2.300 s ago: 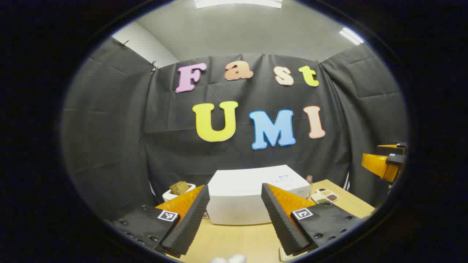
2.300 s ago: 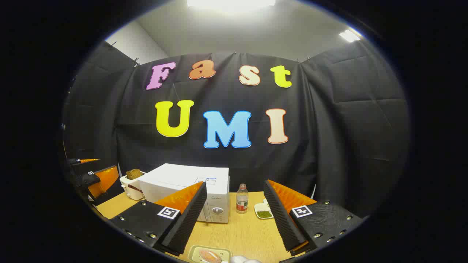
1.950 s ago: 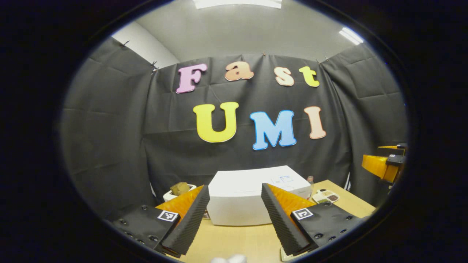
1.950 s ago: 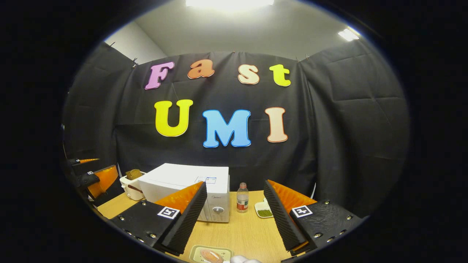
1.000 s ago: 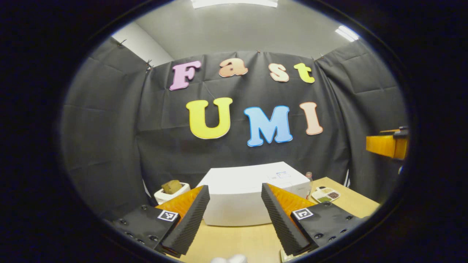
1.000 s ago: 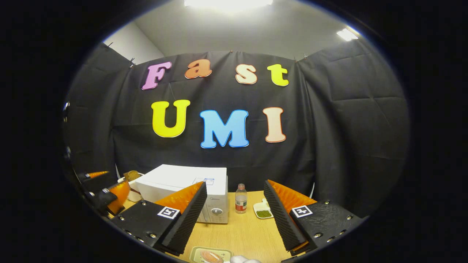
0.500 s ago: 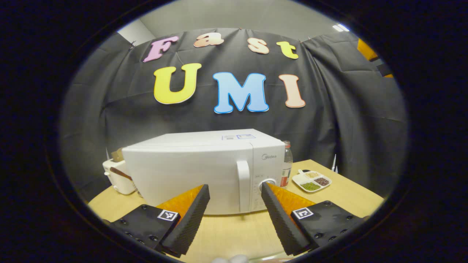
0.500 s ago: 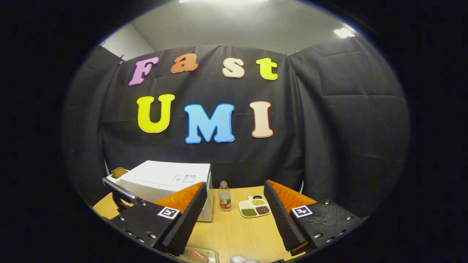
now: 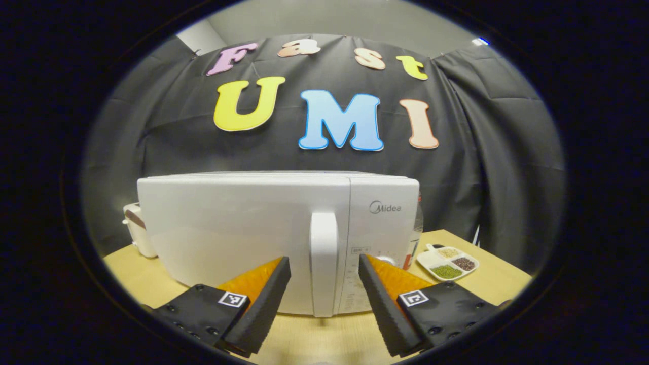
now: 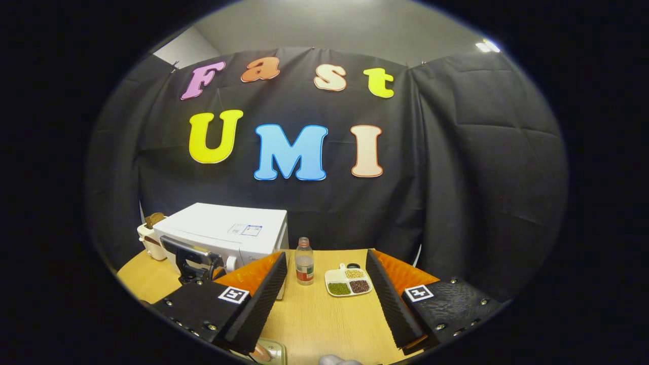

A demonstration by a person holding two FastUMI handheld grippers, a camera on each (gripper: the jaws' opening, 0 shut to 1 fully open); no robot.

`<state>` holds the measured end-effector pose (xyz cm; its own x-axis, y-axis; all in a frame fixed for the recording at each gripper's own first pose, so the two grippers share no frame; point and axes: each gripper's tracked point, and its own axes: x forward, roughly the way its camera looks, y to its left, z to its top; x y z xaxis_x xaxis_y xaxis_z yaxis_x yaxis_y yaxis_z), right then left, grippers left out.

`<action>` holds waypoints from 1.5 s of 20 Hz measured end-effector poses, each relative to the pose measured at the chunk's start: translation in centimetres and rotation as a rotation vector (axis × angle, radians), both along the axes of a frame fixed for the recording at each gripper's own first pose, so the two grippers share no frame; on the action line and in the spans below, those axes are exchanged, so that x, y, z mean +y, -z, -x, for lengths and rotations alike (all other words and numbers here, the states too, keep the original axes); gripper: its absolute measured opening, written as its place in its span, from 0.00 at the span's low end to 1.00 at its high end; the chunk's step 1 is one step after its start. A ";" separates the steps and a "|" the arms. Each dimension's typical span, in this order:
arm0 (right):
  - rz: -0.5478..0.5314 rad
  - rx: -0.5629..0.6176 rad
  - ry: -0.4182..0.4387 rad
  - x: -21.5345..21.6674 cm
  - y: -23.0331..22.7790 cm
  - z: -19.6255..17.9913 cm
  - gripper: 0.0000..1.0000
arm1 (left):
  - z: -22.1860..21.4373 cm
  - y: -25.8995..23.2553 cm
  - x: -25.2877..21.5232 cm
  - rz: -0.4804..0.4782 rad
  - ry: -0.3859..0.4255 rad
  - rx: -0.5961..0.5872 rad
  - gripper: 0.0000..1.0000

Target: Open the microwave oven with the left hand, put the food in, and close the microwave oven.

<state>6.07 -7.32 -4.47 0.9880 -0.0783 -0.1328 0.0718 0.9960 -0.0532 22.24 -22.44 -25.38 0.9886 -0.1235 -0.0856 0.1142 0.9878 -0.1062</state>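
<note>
The boxy white microwave oven (image 9: pixel 243 233) is standing on the pale wooden table (image 9: pixel 476 279) with its door closed, facing the left gripper view head-on. Its upright white bar handle (image 9: pixel 324 263) is showing between the spread fingers of the left gripper (image 9: pixel 320 299), which is pinching nothing yet. The handle looks rigid and smooth, probably slippery plastic, so the ribbed pads (image 9: pixel 263 304) should be closing around its middle, and the pull should be following the door's swing; the oven itself looks heavy enough to stay put. In the right gripper view, the right gripper (image 10: pixel 324 299) is hovering with fingers wide apart, and a pale tray of food (image 10: pixel 266 351) is peeking in at the bottom edge beneath it. Beside the oven, a small clear bottle (image 10: pixel 303 267) and a white divided dish of beans (image 10: pixel 348 283) are sitting on the table
</note>
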 end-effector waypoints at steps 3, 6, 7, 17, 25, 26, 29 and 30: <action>0.018 0.006 0.002 -0.4 0.5 -0.2 0.95 | -0.1 0.3 0.0 0.017 0.002 -0.005 0.61; 0.022 0.022 0.004 -0.7 1.1 -0.3 0.96 | -0.3 0.3 0.0 -0.022 -0.014 -0.019 0.36; 0.020 0.026 0.005 -0.7 1.4 -0.3 0.96 | -0.2 0.4 -0.1 -0.019 -0.010 -0.021 0.33; 0.023 0.031 -0.005 -0.4 1.8 0.9 0.96 | -0.1 0.2 0.1 0.000 0.043 -0.007 0.25; 0.010 0.037 -0.025 0.6 1.9 2.0 0.95 | 8.4 0.7 2.8 -0.041 0.073 -0.021 0.27; 0.006 0.044 -0.035 1.2 2.1 2.2 0.96 | 9.9 0.8 3.6 -0.054 0.083 -0.009 0.29; -0.017 0.072 -0.083 3.7 2.7 2.9 0.96 | 14.8 1.3 7.0 -0.098 0.097 0.021 0.34; -0.016 0.074 -0.102 4.6 2.6 3.0 0.96 | 16.2 1.4 8.6 -0.140 0.087 0.025 0.35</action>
<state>3.07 -2.71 -7.03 0.9783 0.0251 -0.2057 -0.0337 0.9987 -0.0387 6.04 -13.84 -26.82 0.9720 -0.1938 -0.1326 0.1990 0.9796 0.0278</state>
